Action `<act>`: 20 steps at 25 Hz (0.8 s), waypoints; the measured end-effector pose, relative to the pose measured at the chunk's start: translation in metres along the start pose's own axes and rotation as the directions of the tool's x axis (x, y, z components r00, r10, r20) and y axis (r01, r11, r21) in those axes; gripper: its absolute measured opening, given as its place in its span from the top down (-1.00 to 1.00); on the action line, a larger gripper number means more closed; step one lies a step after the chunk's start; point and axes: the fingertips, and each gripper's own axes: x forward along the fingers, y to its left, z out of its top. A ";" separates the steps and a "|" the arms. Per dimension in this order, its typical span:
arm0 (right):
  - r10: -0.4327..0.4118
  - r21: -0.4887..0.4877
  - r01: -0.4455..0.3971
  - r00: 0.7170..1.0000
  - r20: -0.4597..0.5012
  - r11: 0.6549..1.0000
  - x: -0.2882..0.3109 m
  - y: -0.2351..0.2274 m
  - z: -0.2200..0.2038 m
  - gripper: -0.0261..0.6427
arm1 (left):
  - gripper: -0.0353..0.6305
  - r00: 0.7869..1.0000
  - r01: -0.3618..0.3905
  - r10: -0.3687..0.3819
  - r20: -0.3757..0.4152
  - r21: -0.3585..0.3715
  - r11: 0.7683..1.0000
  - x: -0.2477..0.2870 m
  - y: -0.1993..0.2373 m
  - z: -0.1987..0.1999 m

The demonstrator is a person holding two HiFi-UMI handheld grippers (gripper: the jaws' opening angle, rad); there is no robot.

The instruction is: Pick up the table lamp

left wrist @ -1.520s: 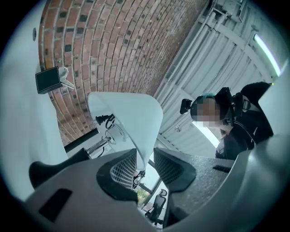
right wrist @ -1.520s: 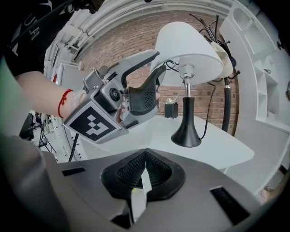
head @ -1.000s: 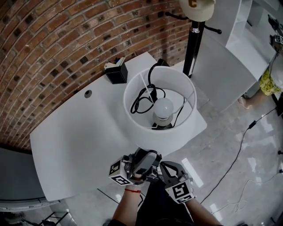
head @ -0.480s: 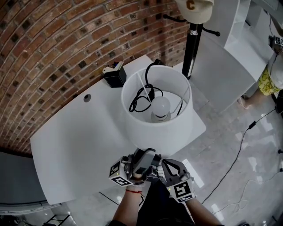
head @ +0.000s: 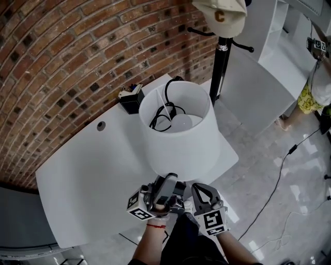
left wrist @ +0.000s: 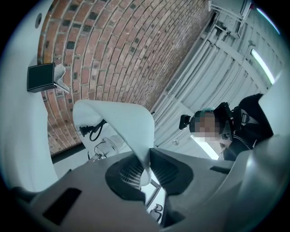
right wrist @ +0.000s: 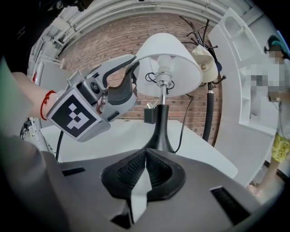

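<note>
The table lamp has a white drum shade (head: 178, 137) and a black flared base (right wrist: 159, 133) that seems to rest on the white table (head: 88, 171). A black cord (head: 165, 116) is coiled behind the bulb. My left gripper (head: 169, 179) points upward, shut on the shade's near lower rim. In the left gripper view the thin white rim (left wrist: 146, 156) is pinched between the pads. From the right gripper view the left gripper (right wrist: 129, 77) is seen clamping the shade (right wrist: 170, 59). My right gripper (head: 199, 188) is shut and holds nothing, just right of the left one and short of the base.
A black box (head: 132, 98) sits by the brick wall behind the lamp. A black coat stand (head: 217, 67) with a cream cap (head: 220, 13) rises at the table's far right corner. A cable (head: 282, 171) runs over the floor, and a person (head: 315, 88) stands at the right.
The shade has shifted away from me toward the wall and tilted, so the bulb is now mostly hidden. Both grippers followed it slightly; the left keeps its grip.
</note>
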 end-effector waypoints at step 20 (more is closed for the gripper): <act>-0.039 0.065 0.044 0.997 -0.072 0.997 0.077 -0.048 0.048 0.52 | 0.86 0.998 0.022 -0.025 -0.049 -0.073 0.997 0.040 0.032 0.023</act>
